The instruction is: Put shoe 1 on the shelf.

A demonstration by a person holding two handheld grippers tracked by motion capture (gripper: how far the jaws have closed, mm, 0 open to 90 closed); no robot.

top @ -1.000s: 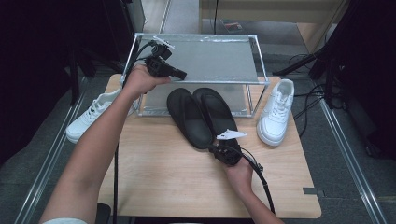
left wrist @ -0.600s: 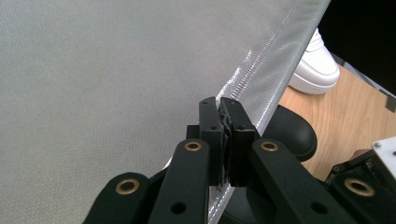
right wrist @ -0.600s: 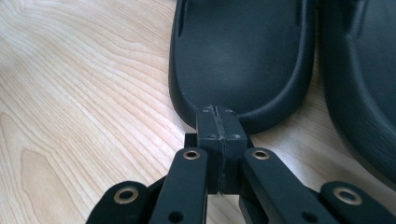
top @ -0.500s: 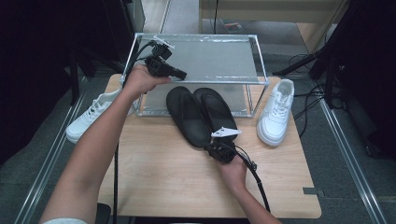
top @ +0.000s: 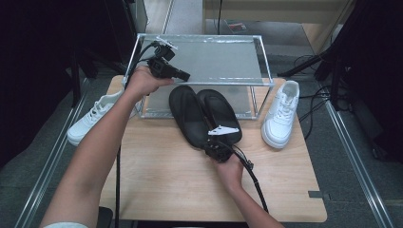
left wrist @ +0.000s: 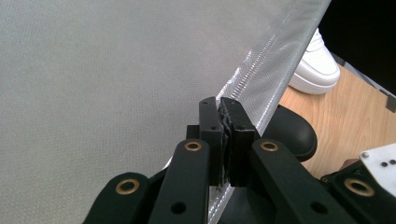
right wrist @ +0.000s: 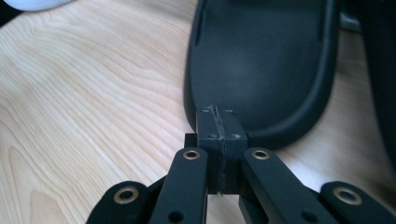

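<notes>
Two black slippers lie side by side with their toes under a metal rack [top: 214, 59]: the left slipper [top: 187, 114] and the right slipper [top: 219, 110]. My right gripper [top: 209, 144] is shut, and its tips rest at the heel rim of the left slipper [right wrist: 261, 65]; in its own view the right gripper [right wrist: 218, 112] has nothing between its jaws. My left gripper [top: 186, 76] is shut and hovers at the front left edge of the rack's mesh shelf [left wrist: 93, 70]. In its own view the left gripper [left wrist: 224, 105] has its jaws pressed together above the shelf rim.
A white sneaker [top: 281, 114] stands on the table's right side by the rack, and another white sneaker [top: 92, 118] hangs off the left edge. The wooden table [top: 166, 175] is bare in front of the slippers. Cables trail from both grippers.
My right gripper has crept forward and a little left, up to the left slipper's heel. The left hand has stayed at the shelf edge.
</notes>
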